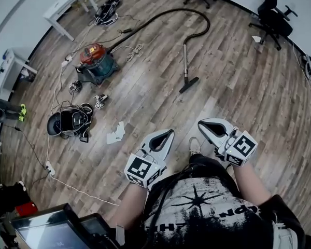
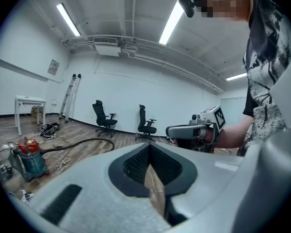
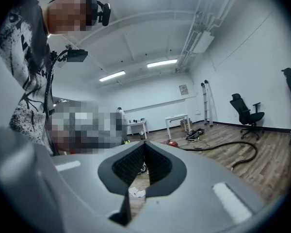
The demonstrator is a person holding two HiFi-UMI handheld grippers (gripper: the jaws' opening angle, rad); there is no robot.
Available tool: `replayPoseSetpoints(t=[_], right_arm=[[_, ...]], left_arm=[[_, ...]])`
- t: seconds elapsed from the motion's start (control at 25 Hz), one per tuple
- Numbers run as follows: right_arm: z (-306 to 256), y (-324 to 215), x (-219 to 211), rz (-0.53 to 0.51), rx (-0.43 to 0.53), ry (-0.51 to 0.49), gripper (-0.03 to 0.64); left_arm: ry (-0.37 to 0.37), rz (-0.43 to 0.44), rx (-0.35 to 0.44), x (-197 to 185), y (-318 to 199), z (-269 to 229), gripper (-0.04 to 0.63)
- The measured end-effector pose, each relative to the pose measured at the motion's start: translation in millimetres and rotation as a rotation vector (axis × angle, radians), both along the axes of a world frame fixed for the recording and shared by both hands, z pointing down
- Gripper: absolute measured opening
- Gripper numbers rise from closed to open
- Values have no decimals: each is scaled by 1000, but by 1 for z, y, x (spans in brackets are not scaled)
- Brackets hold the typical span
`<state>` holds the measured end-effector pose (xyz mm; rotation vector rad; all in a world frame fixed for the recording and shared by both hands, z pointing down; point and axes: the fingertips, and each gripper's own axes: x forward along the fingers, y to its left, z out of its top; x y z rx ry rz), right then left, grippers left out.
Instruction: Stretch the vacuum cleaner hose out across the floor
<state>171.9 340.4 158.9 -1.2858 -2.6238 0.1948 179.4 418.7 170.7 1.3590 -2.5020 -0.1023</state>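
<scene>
Jaws pressed together and empty on both the left gripper (image 1: 167, 134) and the right gripper (image 1: 203, 124), held side by side just ahead of the torso. Well apart from them, farther across the wooden floor (image 1: 238, 87): the black vacuum cleaner hose (image 1: 168, 13), curving from the red-topped canister (image 1: 96, 61) round to the wand (image 1: 185, 61) and its floor nozzle (image 1: 189, 84). Touched by neither claw.

Left gripper (image 1: 167, 134), right gripper (image 1: 202, 124): jaws together, empty; hose (image 1: 160, 16) curves over floor (image 1: 238, 87) from vacuum cleaner (image 1: 96, 62)
</scene>
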Motion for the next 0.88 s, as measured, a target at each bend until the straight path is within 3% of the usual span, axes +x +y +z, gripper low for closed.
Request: replayPoseSetpoints(t=[0.44, 0.88], right_arm=[[-10, -59, -141, -157, 4, -20, 6], [-1, -88, -205, -210, -25, 4, 6]], left_arm=[[-20, -146, 7, -133, -61, -18, 0], [-15, -213, -40, -196, -78, -18, 0]])
